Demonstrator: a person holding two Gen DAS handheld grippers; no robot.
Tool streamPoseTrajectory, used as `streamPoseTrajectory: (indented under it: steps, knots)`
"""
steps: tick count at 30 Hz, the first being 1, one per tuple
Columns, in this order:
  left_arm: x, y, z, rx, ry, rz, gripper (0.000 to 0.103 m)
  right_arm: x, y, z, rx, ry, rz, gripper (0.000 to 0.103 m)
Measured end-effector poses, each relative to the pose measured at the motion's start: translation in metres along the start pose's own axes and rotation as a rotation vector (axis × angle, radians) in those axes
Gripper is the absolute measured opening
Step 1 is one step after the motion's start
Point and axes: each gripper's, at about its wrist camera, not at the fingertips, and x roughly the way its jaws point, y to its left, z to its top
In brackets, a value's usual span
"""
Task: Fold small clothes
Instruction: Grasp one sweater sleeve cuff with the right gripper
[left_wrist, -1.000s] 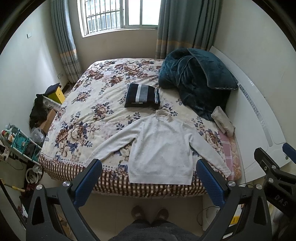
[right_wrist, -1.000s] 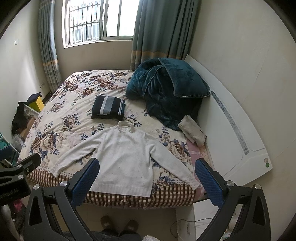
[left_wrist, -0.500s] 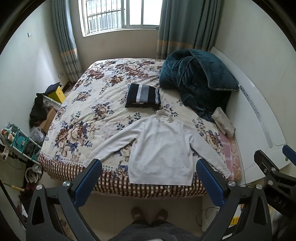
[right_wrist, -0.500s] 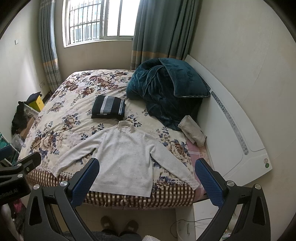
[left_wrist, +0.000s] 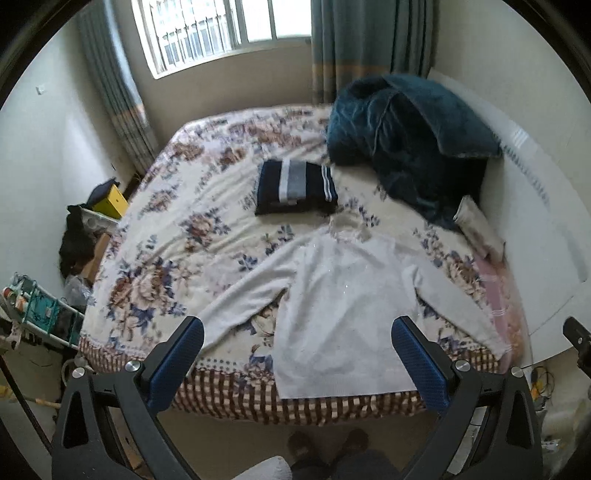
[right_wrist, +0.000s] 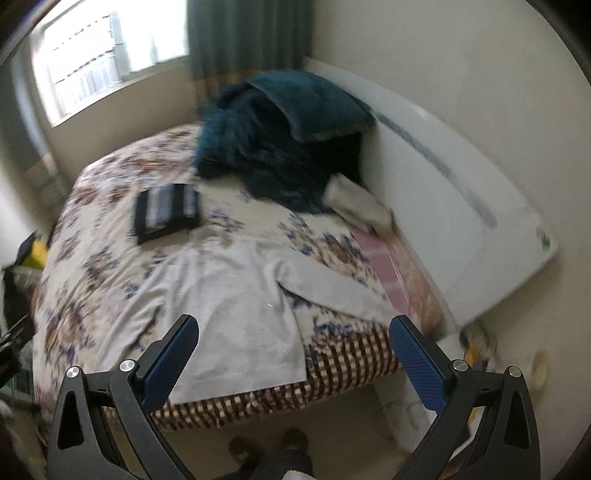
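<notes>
— How do the left tongs (left_wrist: 295, 341) stand?
— Spread wide, blue pads (left_wrist: 177, 363) far apart, nothing between them, held up in the air.
— And the right tongs (right_wrist: 293, 339)?
— The same: gaping and empty, tilted a little. The person's feet (left_wrist: 327, 441) show below, between the two black frames.

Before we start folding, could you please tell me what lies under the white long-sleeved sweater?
The white long-sleeved sweater lies flat on the floral bedspread, its hem over the checked border. Whatever sits beneath its body is covered. Both grippers hang open, touching nothing.
</notes>
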Motion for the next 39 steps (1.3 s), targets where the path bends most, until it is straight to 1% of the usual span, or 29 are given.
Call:
streamPoseTrajectory:
  steps: [2, 3, 5, 9, 10, 12, 13, 14, 16, 19, 21, 24, 25, 26, 27, 28, 29, 30, 31, 32, 33, 35, 36, 38, 39]
  knots:
    - [0.034, -0.011, 0.003, 0.01, 0.035, -0.008, 0.103, 0.049, -0.019, -0.004, 0.052, 0.041, -0.043, 0.103]
    - [0.055, -0.019, 0.005, 0.021, 0.065, 0.002, 0.103, 0.081, -0.034, -0.005, 0.089, 0.077, -0.075, 0.103]
    - [0.087, -0.034, 0.008, 0.028, 0.098, 0.006, 0.103, 0.135, -0.062, -0.014, 0.165, 0.135, -0.118, 0.103]
    - [0.157, -0.068, 0.012, 0.067, 0.178, 0.075, 0.103, 0.243, -0.124, -0.035, 0.323, 0.248, -0.192, 0.103]
    - [0.175, -0.078, 0.013, 0.083, 0.2, 0.097, 0.103, 0.281, -0.146, -0.043, 0.375, 0.301, -0.213, 0.103]
    - [0.206, -0.092, 0.016, 0.102, 0.24, 0.113, 0.103, 0.333, -0.179, -0.057, 0.459, 0.365, -0.218, 0.103]
    - [0.221, -0.1, 0.017, 0.112, 0.254, 0.125, 0.103, 0.369, -0.202, -0.067, 0.53, 0.402, -0.21, 0.103]
    - [0.234, -0.104, 0.018, 0.122, 0.268, 0.135, 0.103, 0.387, -0.214, -0.075, 0.568, 0.418, -0.208, 0.103]
    - [0.27, -0.116, 0.016, 0.145, 0.312, 0.16, 0.103, 0.441, -0.249, -0.095, 0.679, 0.447, -0.211, 0.103]
    - [0.318, -0.129, 0.007, 0.182, 0.365, 0.219, 0.103, 0.494, -0.276, -0.121, 0.799, 0.471, -0.229, 0.103]
    - [0.348, -0.131, 0.0, 0.169, 0.412, 0.234, 0.103, 0.53, -0.29, -0.136, 0.872, 0.459, -0.219, 0.102]
    - [0.392, -0.129, -0.008, 0.125, 0.486, 0.243, 0.103, 0.567, -0.3, -0.15, 0.974, 0.452, -0.201, 0.098]
    - [0.405, -0.129, -0.009, 0.116, 0.5, 0.247, 0.103, 0.582, -0.305, -0.157, 1.025, 0.457, -0.203, 0.094]
    - [0.418, -0.128, -0.009, 0.109, 0.511, 0.25, 0.103, 0.587, -0.308, -0.16, 1.064, 0.462, -0.206, 0.09]
    - [0.431, -0.127, -0.01, 0.1, 0.523, 0.254, 0.103, 0.596, -0.314, -0.166, 1.137, 0.446, -0.206, 0.076]
    - [0.441, -0.126, -0.01, 0.091, 0.53, 0.254, 0.103, 0.599, -0.318, -0.169, 1.179, 0.43, -0.203, 0.062]
    - [0.451, -0.123, -0.01, 0.082, 0.532, 0.25, 0.103, 0.603, -0.321, -0.171, 1.225, 0.406, -0.213, 0.056]
    - [0.459, -0.12, -0.01, 0.077, 0.535, 0.247, 0.103, 0.603, -0.323, -0.172, 1.257, 0.369, -0.223, 0.041]
    - [0.466, -0.118, -0.009, 0.077, 0.536, 0.246, 0.103, 0.602, -0.324, -0.171, 1.269, 0.345, -0.242, 0.023]
    - [0.473, -0.116, -0.009, 0.079, 0.534, 0.245, 0.103, 0.601, -0.323, -0.167, 1.264, 0.324, -0.272, 0.016]
    - [0.479, -0.112, -0.008, 0.085, 0.528, 0.244, 0.103, 0.599, -0.319, -0.158, 1.23, 0.299, -0.308, 0.013]
    - [0.488, -0.104, -0.008, 0.091, 0.515, 0.238, 0.103, 0.596, -0.308, -0.141, 1.159, 0.269, -0.346, 0.011]
    - [0.492, -0.097, -0.008, 0.089, 0.507, 0.234, 0.103, 0.592, -0.295, -0.123, 1.092, 0.245, -0.367, 0.011]
    - [0.497, -0.086, -0.008, 0.082, 0.503, 0.233, 0.103, 0.584, -0.269, -0.092, 0.98, 0.202, -0.365, 0.01]
    - [0.5, -0.076, -0.008, 0.072, 0.503, 0.234, 0.103, 0.578, -0.25, -0.073, 0.907, 0.177, -0.358, 0.01]
